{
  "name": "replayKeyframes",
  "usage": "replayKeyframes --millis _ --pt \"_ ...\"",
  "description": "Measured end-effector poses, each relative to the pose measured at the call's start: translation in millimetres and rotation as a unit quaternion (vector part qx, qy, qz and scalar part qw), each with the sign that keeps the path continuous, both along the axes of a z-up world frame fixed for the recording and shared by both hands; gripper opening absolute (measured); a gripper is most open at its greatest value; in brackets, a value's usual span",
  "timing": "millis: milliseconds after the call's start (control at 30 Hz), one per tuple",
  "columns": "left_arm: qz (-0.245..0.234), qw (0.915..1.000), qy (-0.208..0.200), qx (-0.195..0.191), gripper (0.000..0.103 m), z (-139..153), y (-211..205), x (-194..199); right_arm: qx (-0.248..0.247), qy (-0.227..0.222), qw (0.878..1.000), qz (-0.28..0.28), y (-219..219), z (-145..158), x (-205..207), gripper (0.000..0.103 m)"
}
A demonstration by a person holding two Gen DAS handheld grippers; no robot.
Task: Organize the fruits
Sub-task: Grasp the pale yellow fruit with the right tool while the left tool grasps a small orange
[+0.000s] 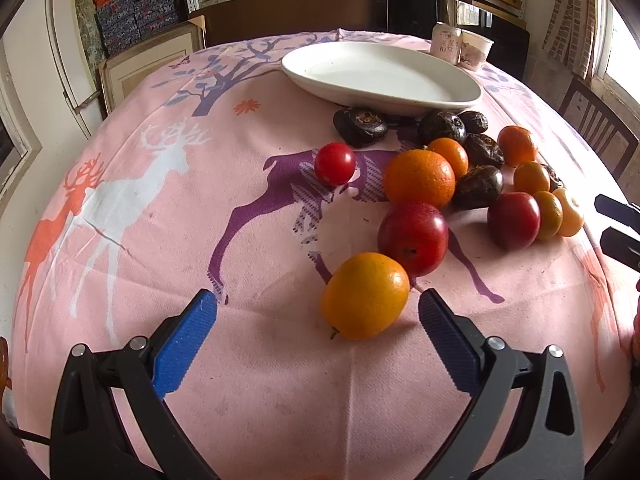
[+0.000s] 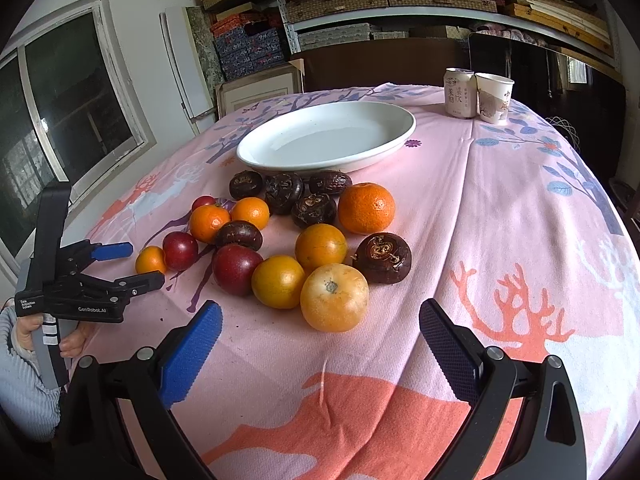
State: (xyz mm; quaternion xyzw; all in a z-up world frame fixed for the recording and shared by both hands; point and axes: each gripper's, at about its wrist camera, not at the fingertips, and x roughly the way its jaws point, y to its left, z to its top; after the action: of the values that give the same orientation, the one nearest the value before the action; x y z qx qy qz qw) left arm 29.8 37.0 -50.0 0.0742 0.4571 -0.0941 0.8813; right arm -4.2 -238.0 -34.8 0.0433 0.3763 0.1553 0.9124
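Observation:
A pile of fruit lies on the pink deer-print tablecloth in front of an empty white oval plate [image 1: 380,76] [image 2: 326,136]. It holds oranges, red plums and dark brown wrinkled fruits. My left gripper [image 1: 319,304] is open just above the cloth. A yellow-orange fruit [image 1: 366,296] sits at its tips, close to the right finger, with a red plum [image 1: 414,236] just behind. My right gripper [image 2: 320,314] is open too, low over the cloth. A pale orange fruit [image 2: 334,298] lies just ahead of its tips. The right wrist view shows the left gripper [image 2: 136,266] beside a small orange [image 2: 151,260].
A drink can [image 2: 460,92] and a paper cup [image 2: 494,98] stand at the table's far right. A lone small red fruit [image 1: 335,163] lies left of the pile. A wooden chair [image 1: 596,128] stands by the right edge. A hand [image 2: 28,332] in a grey sleeve holds the left gripper.

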Motion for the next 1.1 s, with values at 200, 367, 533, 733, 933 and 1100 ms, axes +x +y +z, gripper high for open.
replayKeyframes --millis 200,367,533,733,933,1100 --pt "0.001 0.9998 0.02 -0.006 0.099 -6.9 1.7 7.4 -0.02 0.014 1.0 0.005 5.6 -3.2 1.5 0.099" --pt "0.001 0.9998 0.02 -0.006 0.099 -6.6 1.4 7.3 -0.058 0.03 0.998 0.014 11.1 -9.4 2.7 0.099" --pt "-0.042 0.9989 0.014 -0.017 0.099 -1.4 -11.7 6.3 -0.063 0.032 0.997 0.005 11.5 -8.1 15.4 0.084" --pt "-0.09 0.9958 0.008 -0.013 0.072 0.7 -27.7 2.0 -0.032 0.072 0.997 0.017 9.1 -18.0 32.2 0.061" --pt "-0.082 0.9958 0.005 -0.039 0.048 4.5 -16.5 4.1 -0.022 0.074 0.997 0.014 8.3 -18.8 34.4 0.06" --pt "-0.082 0.9958 0.001 -0.042 0.036 5.3 -7.6 -2.6 -0.02 0.075 0.997 0.013 7.1 -19.3 35.5 0.041"
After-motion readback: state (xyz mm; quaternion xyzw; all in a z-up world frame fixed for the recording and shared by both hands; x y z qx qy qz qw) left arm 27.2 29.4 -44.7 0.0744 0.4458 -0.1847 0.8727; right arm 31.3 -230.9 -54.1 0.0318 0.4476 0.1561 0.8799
